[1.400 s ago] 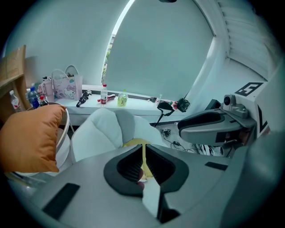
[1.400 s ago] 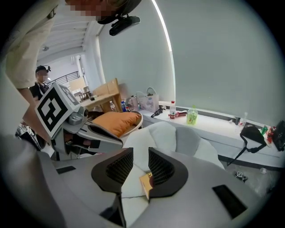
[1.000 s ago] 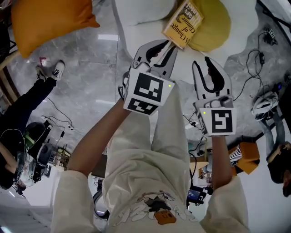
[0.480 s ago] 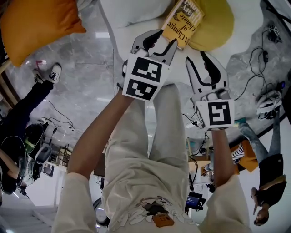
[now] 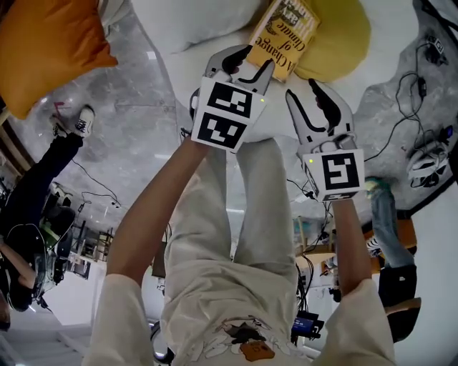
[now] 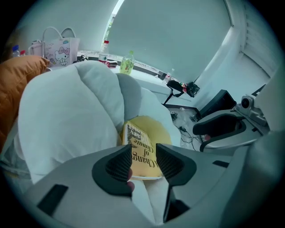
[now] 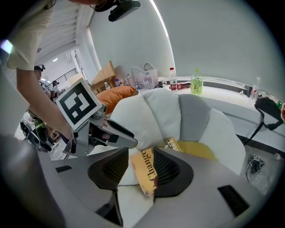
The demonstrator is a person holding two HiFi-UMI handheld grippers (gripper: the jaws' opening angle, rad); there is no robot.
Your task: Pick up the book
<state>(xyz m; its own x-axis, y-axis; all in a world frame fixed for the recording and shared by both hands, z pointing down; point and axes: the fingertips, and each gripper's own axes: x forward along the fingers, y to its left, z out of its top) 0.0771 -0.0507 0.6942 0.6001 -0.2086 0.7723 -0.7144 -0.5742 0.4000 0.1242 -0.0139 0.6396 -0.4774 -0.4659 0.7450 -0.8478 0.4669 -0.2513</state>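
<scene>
Two grippers in play, one in each hand, held out over the person's own pale trousers [image 5: 236, 214]. Forward of the knees, the left gripper [image 5: 249, 66], pointed steeply down, jaws apart and just opened wider, pads pressing on nothing. Beside it, slightly nearer to the body, the right gripper [image 5: 306, 94], jaws also just opened, now very wide and empty. Spread like this, by my judgement, to be ready for taking the book's near edge, one gripper on each side of the lower corner.

Just past the left tips, the book [image 5: 283, 34]: yellow cover upward, lying flat but slanted on a white cushion [image 5: 207, 18], with the far part over a round yellow cushion [image 5: 343, 36]. Visible through the gap of both jaws in the two gripper views, so well aimed, yet not clamped. Touching or not at the left tips, impossible to decide. Probably easy to reach there, with the near edge free on the soft seat.

Farther to the left, an orange pillow [image 5: 43, 46] and the grey floor [image 5: 143, 121]. To the right, loose cables [image 5: 398, 125].

Compared with one second earlier: both grippers sunk closer to the seat. Left jaws nearly shut then, clearly parted now. Right jaws wider too. Book in the same place on its cushions.
</scene>
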